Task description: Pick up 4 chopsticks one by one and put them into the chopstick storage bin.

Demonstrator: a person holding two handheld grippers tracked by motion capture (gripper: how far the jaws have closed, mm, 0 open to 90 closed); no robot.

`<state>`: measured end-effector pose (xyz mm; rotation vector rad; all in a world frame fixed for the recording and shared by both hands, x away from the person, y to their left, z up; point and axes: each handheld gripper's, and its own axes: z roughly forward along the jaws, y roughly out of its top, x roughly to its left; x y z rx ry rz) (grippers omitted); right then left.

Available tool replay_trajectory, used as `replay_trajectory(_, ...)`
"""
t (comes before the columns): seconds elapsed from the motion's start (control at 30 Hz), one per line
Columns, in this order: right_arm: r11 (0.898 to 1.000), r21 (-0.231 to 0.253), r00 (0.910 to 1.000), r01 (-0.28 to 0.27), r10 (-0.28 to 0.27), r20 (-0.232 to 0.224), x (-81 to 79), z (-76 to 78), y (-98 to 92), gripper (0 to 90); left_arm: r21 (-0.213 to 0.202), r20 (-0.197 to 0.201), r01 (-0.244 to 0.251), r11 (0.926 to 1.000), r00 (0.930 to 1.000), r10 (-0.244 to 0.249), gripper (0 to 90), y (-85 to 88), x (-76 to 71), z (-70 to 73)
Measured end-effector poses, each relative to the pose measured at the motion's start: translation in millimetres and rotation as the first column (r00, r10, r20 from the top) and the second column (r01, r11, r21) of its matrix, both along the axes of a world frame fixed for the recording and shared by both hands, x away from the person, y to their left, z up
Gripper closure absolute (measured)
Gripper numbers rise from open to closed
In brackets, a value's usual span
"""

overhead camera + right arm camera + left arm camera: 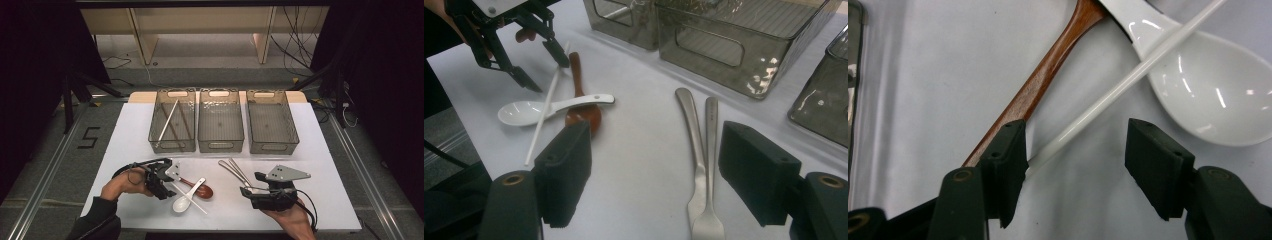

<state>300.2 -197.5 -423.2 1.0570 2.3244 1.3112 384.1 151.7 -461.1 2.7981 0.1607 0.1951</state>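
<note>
step: the left gripper is set low over the white chopstick, seemingly to pick it up for the bins.
left jaws: partly open; the chopstick's end lies between them, nothing pinched yet. The left pad sits over the wooden spoon handle.
right gripper: jaws wide open and empty, held over the two forks.
chopstick: on the counter near the front left, lying across the white spoon, with the wooden spoon just beside it.
bins: three grey ones along the far side; the left bin holds a white chopstick already, so it looks the likely home.
doing it well: shift slightly so both pads straddle the chopstick alone, clear of the wooden handle, then close squarely across it.
lift: straight up, slowly, so the white spoon is not dragged along.
risk: a thin, smooth stick gripped at its very end may pivot or slip; gripping farther in would likely help.
</note>
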Motion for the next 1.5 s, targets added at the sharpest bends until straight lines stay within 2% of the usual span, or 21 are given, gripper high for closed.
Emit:
replay_trajectory(0.13,1.0,-0.002,1.0,0.0,0.0,-0.001,0.1,0.0,-0.3,30.3,0.002,-0.002,0.016,0.9999,0.9999,-0.016,43.1,-1.8,0.8,-0.8)
replay_trajectory(0.17,1.0,-0.003,1.0,0.0,0.0,0.0,0.1,0.0,-0.3,30.3,0.018,-0.013,0.028,0.9994,0.9995,-0.028,44.1,-3.2,1.4,-1.9)
replay_trajectory(0.23,1.0,-0.001,1.0,0.0,0.0,0.001,0.0,0.1,-0.3,30.3,0.02,-0.014,0.029,0.9994,0.9995,-0.029,45.2,-3.8,1.3,-3.2)
replay_trajectory(0.4,1.0,0.001,1.0,0.002,-0.002,0.001,0.1,0.2,-0.6,30.3,0.03,-0.027,0.052,0.9982,0.9983,-0.051,52.5,-4.1,1.4,-2.1)
replay_trajectory(0.87,1.0,0.0,1.0,0.002,-0.002,0.001,0.3,1.1,-1.9,30.4,0.052,-0.019,0.117,0.9918,0.9931,-0.116,70.5,-5.2,-2.9,-0.8)
replay_trajectory(1.33,1.0,-0.006,1.0,0.004,-0.004,0.001,0.4,1.2,-2.3,30.5,0.046,-0.029,0.161,0.9859,0.9867,-0.16,81.4,-5.7,-5.3,-0.4)
replay_trajectory(1.5,1.0,-0.007,1.0,0.002,-0.002,-0.001,0.6,1.0,-2.3,30.6,0.026,-0.033,0.163,0.9862,0.9862,-0.162,83.5,-4.6,-4.1,-0.7)
